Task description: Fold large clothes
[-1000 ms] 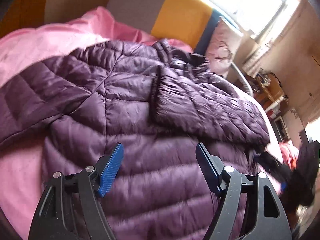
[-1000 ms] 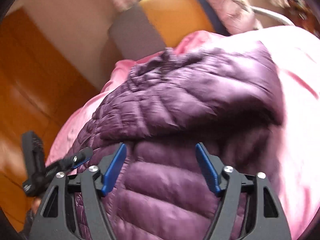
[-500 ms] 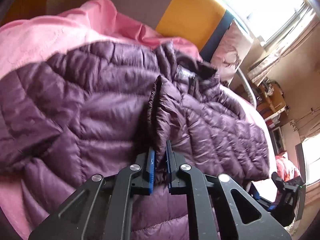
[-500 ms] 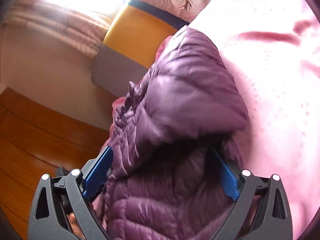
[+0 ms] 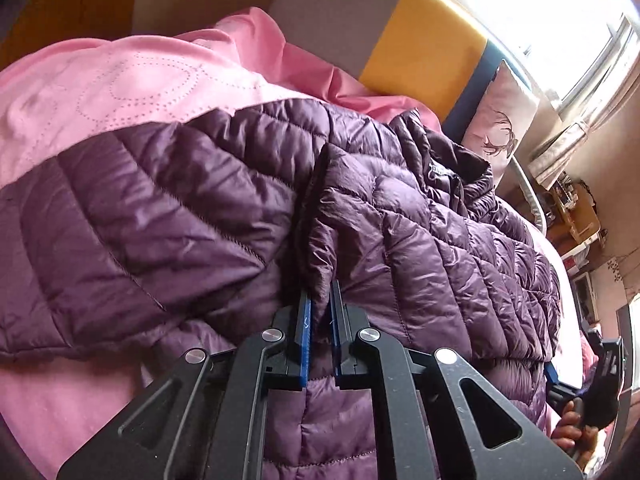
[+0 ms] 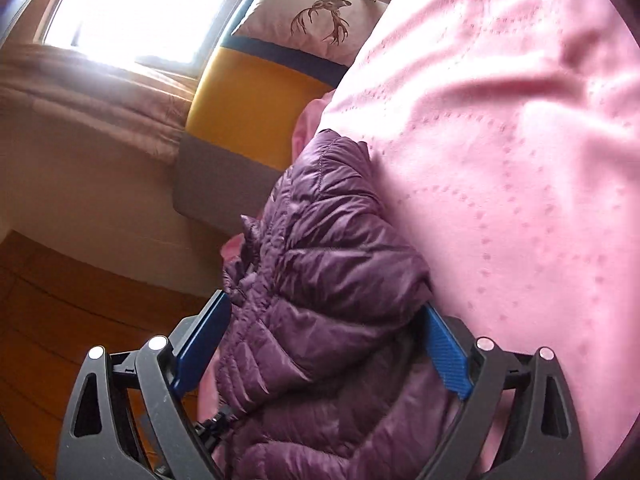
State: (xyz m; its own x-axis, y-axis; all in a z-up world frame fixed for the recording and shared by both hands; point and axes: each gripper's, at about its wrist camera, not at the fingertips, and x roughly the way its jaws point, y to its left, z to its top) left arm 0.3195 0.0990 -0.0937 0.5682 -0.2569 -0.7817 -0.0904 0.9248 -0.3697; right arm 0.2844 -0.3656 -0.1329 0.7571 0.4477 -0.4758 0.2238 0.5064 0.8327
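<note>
A quilted purple down jacket (image 5: 160, 220) lies spread on a pink bedspread (image 5: 120, 92). My left gripper (image 5: 320, 300) is shut on the raised edge of a folded-over jacket panel, which stands up between the blue pads. In the right wrist view the jacket (image 6: 332, 240) bulges as a thick fold between the wide jaws of my right gripper (image 6: 326, 308). Those jaws are closing, and the pads (image 6: 444, 352) sit at the fold's sides without visibly squeezing it. The right gripper's far fingertip is partly hidden by fabric. A hand (image 5: 572, 428) shows at the jacket's far right edge.
A grey and yellow headboard (image 5: 432, 48) and a pillow with a deer print (image 5: 500, 128) stand behind the jacket under a bright window. Wooden floor (image 6: 60, 300) lies beside the bed. A cluttered shelf (image 5: 572, 208) stands at the far right.
My left gripper went from wide open to shut on the jacket's fold edge and lifted it slightly. My right gripper rolled and now straddles the jacket's bulky edge with wider jaws.
</note>
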